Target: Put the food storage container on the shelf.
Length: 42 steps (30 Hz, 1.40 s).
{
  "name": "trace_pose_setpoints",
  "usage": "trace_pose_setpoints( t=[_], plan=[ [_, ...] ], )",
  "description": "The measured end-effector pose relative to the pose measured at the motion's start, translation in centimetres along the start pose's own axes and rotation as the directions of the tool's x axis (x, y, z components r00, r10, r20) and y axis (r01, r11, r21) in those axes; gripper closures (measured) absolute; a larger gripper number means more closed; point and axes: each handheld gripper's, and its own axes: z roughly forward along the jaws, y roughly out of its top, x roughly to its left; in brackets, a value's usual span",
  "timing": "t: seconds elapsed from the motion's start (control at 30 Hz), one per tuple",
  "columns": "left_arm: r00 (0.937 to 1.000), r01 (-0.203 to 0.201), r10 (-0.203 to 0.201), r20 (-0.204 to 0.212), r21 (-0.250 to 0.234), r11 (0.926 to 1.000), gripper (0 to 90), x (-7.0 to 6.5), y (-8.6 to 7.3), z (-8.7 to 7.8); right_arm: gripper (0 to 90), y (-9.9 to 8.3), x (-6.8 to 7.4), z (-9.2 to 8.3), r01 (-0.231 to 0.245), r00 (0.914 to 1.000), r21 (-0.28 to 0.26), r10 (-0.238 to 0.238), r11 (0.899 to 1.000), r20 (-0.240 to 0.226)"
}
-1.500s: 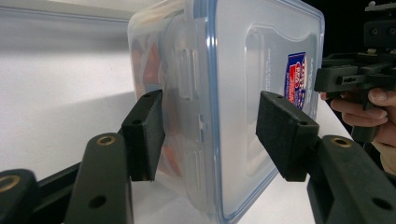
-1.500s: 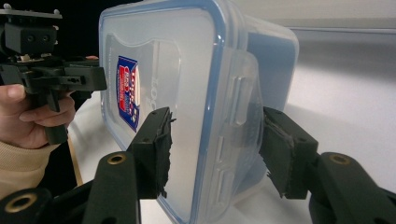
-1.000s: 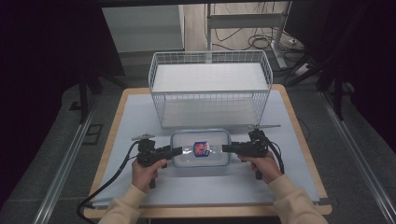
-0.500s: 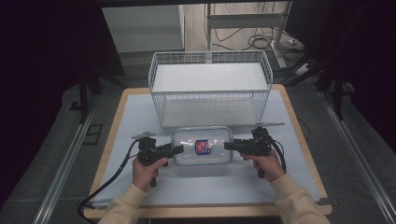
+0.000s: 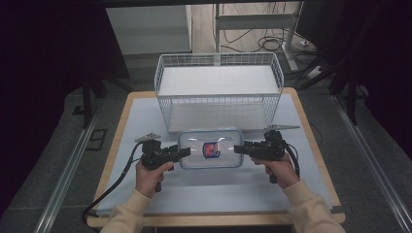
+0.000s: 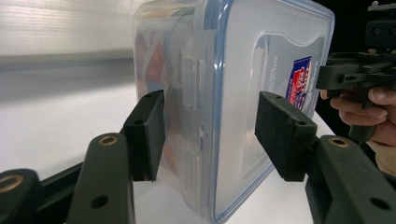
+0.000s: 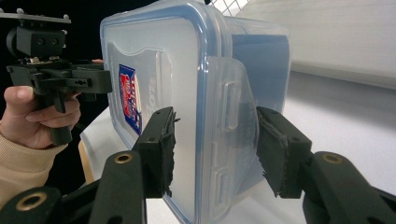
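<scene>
High view: a clear plastic container (image 5: 210,148) with a blue-rimmed lid lies flat on the white table (image 5: 145,116), just in front of a white wire basket (image 5: 218,90), with one hand-held gripper at each of its short ends.

At the container's left end sits the left gripper (image 5: 183,152), at its right end the right gripper (image 5: 237,149) — both held level and pointing inward. In the left gripper view the jaws stand spread on either side of the container's edge and side latch (image 6: 194,77), with a clear gap on the lid side. The right gripper view shows its jaws likewise parted around the opposite latch (image 7: 231,116) — not pressing it. A red-and-blue label (image 5: 211,149) sits at the middle of the lid. Coloured contents show dimly through the wall; what they are cannot be told.
</scene>
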Motion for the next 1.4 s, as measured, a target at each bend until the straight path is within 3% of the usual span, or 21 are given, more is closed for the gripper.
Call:
trace_pose_setpoints(
  t=[0.27, 0.63, 1.4],
  plan=[
    [0.9999, -0.011, 0.011, 0.009, -0.008, 0.9999, 44.5, -0.3, 0.6, -0.1, 50.3, 0.5, 0.3, -0.5, 0.019, 0.9998, -0.021, -0.019, 1.0, 0.005],
    [0.9994, -0.027, 0.028, 0.02, -0.041, 0.9988, 44.7, -1.1, 2.9, -0.6, 51.0, 2.5, 1.1, -1.6, 0.044, 0.999, -0.065, -0.044, 0.997, 0.001],
    [0.9945, -0.094, 0.098, 0.035, -0.109, 0.9895, 45.1, -4.1, 10.7, -2.7, 51.9, 8.9, 3.5, -4.6, 0.106, 0.9943, -0.136, -0.106, 0.985, 0.008]
  ],
)
